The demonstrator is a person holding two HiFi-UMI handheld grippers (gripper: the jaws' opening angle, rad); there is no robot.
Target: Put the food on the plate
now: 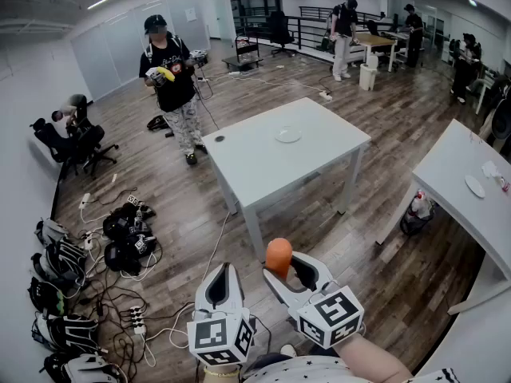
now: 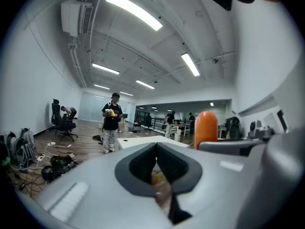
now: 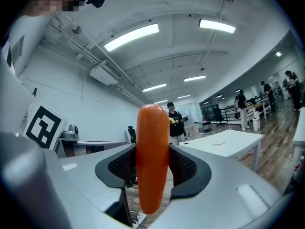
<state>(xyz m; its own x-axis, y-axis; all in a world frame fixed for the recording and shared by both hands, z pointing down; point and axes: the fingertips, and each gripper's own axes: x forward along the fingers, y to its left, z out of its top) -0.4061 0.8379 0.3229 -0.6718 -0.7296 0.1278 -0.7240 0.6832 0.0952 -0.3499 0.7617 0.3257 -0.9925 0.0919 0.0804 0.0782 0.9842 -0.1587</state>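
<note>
An orange carrot (image 1: 279,256) stands upright between the pads of my right gripper (image 1: 281,271), which is shut on it; it fills the middle of the right gripper view as the carrot (image 3: 152,156). My left gripper (image 1: 223,282) hangs just left of it, jaws together with nothing in them, and the left gripper view shows its pads (image 2: 157,163) meeting, with the carrot (image 2: 206,128) to the right. A small white plate (image 1: 288,135) lies on the white table (image 1: 263,162) well ahead of both grippers, also seen as the plate (image 3: 218,141).
A person in black (image 1: 172,86) stands beyond the table's left corner holding something yellow. Bags, cables and power strips (image 1: 88,294) lie on the wooden floor at the left. A second white table (image 1: 463,190) with a plate stands at the right.
</note>
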